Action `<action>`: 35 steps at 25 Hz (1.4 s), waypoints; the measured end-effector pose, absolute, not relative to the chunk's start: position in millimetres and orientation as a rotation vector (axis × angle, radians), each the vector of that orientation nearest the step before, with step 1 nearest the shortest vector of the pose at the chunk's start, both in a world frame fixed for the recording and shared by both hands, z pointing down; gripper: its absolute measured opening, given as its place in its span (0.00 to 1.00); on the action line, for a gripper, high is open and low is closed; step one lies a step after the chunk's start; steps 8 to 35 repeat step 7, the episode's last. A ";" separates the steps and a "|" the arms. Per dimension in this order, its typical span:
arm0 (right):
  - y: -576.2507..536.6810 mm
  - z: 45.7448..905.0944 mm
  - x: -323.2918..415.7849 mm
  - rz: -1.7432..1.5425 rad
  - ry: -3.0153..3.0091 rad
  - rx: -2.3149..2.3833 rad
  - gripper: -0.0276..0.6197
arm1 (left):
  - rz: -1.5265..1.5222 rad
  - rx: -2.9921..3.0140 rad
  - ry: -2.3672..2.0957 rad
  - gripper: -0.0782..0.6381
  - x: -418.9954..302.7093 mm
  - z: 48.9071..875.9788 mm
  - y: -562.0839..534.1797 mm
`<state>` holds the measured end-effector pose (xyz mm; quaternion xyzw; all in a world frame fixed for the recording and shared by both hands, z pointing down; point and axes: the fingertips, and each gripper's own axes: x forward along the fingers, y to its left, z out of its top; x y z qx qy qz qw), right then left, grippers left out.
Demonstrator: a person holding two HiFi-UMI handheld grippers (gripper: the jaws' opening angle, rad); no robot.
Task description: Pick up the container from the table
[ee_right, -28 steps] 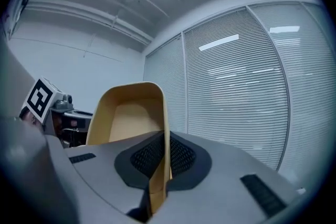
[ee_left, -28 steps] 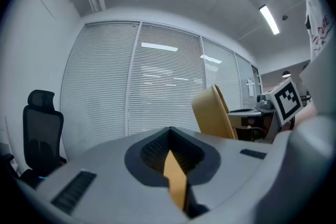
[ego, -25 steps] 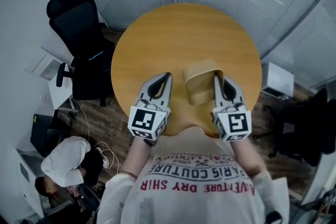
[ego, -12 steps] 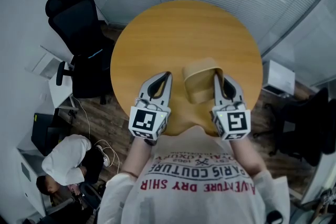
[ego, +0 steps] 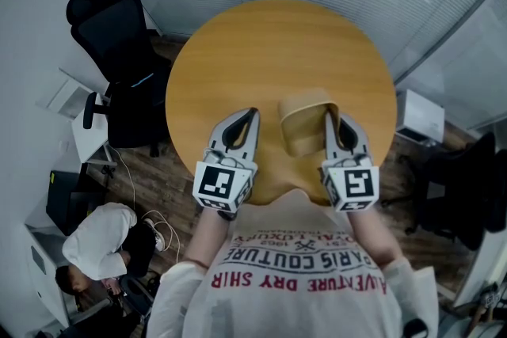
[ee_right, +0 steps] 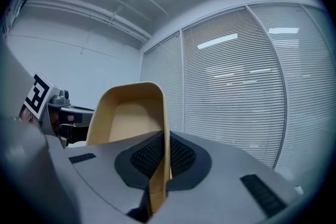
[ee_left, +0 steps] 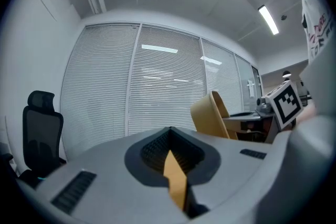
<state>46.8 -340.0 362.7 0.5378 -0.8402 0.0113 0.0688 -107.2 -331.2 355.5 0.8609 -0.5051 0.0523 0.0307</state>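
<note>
Grip's set: your right gripper (ego: 326, 115) pinches the tan plastic container (ego: 298, 129) over the round wooden table (ego: 238, 51), left gripper (ego: 252, 114) closed empty; lift gently next.

Closed left hand-held gripper (ee_left: 169, 131) (tan container (ee_left: 208, 115) beyond, right).
</note>
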 end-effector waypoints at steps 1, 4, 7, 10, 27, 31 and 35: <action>-340.2 362.6 46.6 0.034 -2.533 1.620 0.05 | 0.165 2.655 -1.557 0.11 -107.2 355.5 -331.5; -338.9 360.1 43.5 0.050 -2.555 1.619 0.05 | 0.171 2.672 -1.549 0.11 -105.9 356.5 -331.8; -336.9 358.6 39.3 0.064 -2.563 1.611 0.05 | 0.168 2.677 -1.544 0.11 -105.7 356.1 -332.2; -336.9 358.6 39.3 0.064 -2.563 1.611 0.05 | 0.168 2.677 -1.544 0.11 -105.7 356.1 -332.2; -336.9 358.6 39.3 0.064 -2.563 1.611 0.05 | 0.168 2.677 -1.544 0.11 -105.7 356.1 -332.2; -336.9 358.6 39.3 0.064 -2.563 1.611 0.05 | 0.168 2.677 -1.544 0.11 -105.7 356.1 -332.2; -336.9 358.6 39.3 0.064 -2.563 1.611 0.05 | 0.168 2.677 -1.544 0.11 -105.7 356.1 -332.2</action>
